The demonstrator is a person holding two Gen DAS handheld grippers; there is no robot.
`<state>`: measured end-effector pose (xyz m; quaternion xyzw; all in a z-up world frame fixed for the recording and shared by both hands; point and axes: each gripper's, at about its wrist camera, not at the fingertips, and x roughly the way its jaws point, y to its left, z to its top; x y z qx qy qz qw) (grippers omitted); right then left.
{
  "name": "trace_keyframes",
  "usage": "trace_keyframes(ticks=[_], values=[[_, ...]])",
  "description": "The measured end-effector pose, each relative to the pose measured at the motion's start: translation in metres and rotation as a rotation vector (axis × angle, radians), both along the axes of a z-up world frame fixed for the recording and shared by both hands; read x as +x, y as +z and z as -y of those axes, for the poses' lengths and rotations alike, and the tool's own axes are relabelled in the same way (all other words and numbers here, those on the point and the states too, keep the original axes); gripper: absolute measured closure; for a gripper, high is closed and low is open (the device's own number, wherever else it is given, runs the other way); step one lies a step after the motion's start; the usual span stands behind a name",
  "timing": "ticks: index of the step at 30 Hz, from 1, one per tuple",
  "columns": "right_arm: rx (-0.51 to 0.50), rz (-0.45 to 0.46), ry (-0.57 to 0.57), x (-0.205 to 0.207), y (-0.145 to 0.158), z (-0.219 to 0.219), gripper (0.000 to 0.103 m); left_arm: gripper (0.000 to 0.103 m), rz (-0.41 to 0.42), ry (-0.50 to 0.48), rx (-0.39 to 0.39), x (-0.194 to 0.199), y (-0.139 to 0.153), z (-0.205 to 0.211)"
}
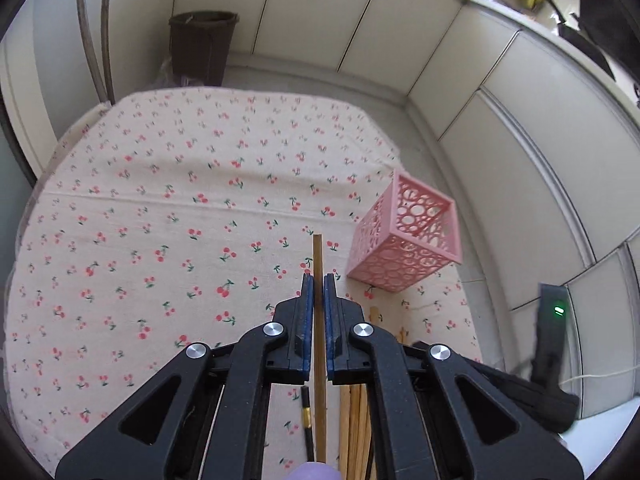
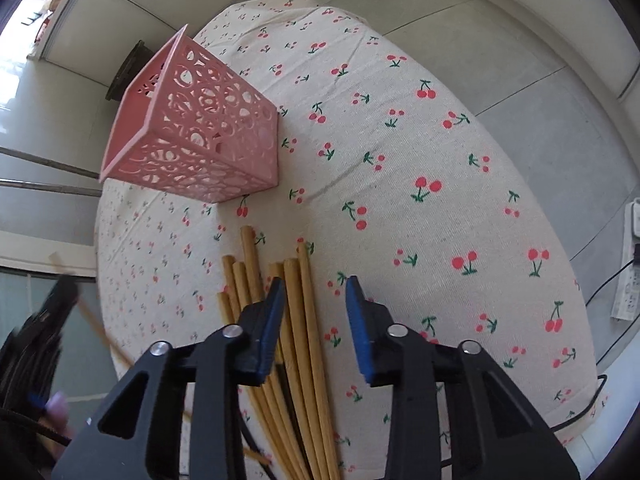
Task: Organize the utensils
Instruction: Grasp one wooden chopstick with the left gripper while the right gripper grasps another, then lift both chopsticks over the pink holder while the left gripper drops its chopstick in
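My left gripper (image 1: 318, 280) is shut on a single wooden chopstick (image 1: 318, 264) and holds it above the cherry-print tablecloth (image 1: 180, 208), left of the pink openwork basket (image 1: 404, 236). A black chopstick (image 1: 306, 412) and a pile of wooden ones (image 1: 354, 424) lie below it. In the right wrist view the pink basket (image 2: 192, 128) stands empty on the cloth (image 2: 400, 160). My right gripper (image 2: 316, 284) is open, its jaws hovering over the pile of wooden chopsticks (image 2: 296, 320). The left gripper with its chopstick shows blurred at the left edge (image 2: 52, 312).
A dark bin (image 1: 202, 46) stands on the floor beyond the table's far edge. White cabinet doors (image 1: 500, 128) run along the right. A metal chair frame (image 1: 94, 28) is at the far left. A power strip and cables (image 2: 628, 272) lie on the floor at the right.
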<state>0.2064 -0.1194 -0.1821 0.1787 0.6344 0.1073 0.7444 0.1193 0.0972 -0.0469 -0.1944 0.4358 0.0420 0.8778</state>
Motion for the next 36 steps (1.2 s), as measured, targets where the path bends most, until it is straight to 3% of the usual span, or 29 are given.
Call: trace_keyframes(ticks=[8, 15, 17, 20, 27, 36], values=[[-0.144, 0.035, 0.024, 0.003, -0.003, -0.024, 0.09, 0.099, 0.069, 0.002, -0.002, -0.019, 0.016, -0.017], [-0.308, 0.118, 0.139, -0.001, -0.002, -0.058, 0.09, 0.098, 0.099, 0.011, -0.006, -0.027, 0.023, -0.023], [-0.274, 0.117, 0.137, -0.001, -0.003, -0.057, 0.098, 0.098, 0.118, 0.008, -0.001, -0.03, 0.026, -0.023], [-0.226, 0.114, 0.111, -0.003, 0.001, -0.047, 0.098, 0.099, 0.139, -0.001, 0.0, -0.034, 0.03, -0.022], [-0.158, 0.252, 0.076, -0.029, 0.057, -0.008, 0.098, 0.099, 0.199, -0.021, -0.004, -0.053, 0.05, -0.019], [-0.071, 0.5, 0.073, -0.08, 0.152, 0.027, 0.098, 0.099, 0.292, -0.015, 0.022, -0.072, 0.082, -0.012]])
